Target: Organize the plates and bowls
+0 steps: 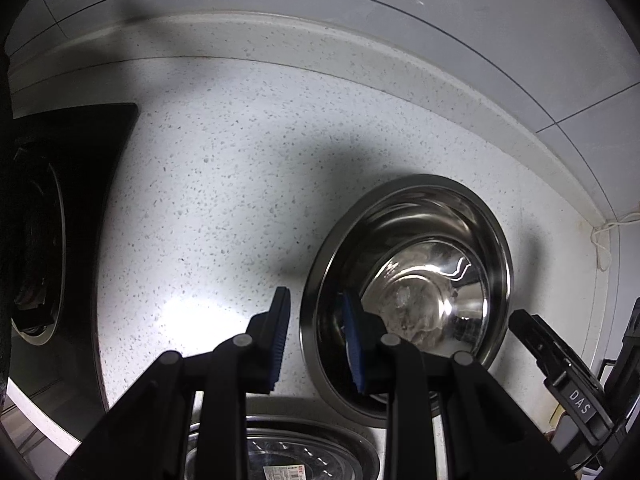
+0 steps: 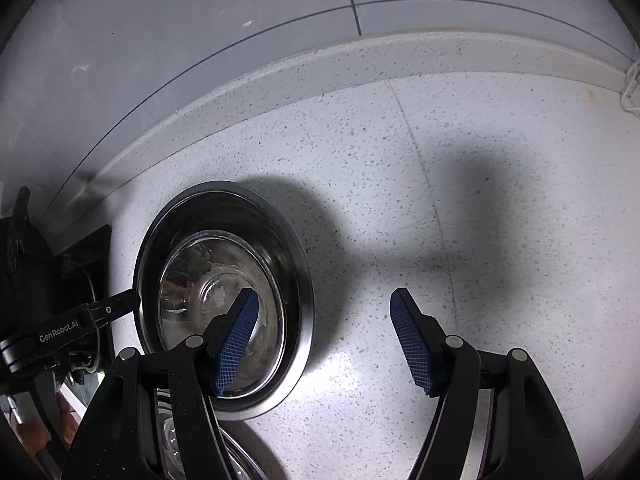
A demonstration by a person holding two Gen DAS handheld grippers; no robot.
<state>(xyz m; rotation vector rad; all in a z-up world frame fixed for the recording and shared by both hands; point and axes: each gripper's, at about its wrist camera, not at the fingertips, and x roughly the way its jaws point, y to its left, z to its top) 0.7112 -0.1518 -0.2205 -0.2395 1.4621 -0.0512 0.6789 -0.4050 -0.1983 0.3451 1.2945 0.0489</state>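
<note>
The steel bowl (image 1: 408, 292) sits on the table (image 1: 224, 184); left claw (image 1: 316, 328), spread, straddles its rim, right claw (image 2: 324, 340) spread wide beside it.

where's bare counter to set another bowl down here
Free: the speckled counter right of the steel bowl, up to the backsplash; also the strip between bowl and black stovetop. Crowded: the near edge, where another steel dish sits under the gripper.

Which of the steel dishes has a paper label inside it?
The shallow steel dish at the bottom edge of the left wrist view, below the left gripper. The deep steel bowl further back shows only reflections, no label.
</note>
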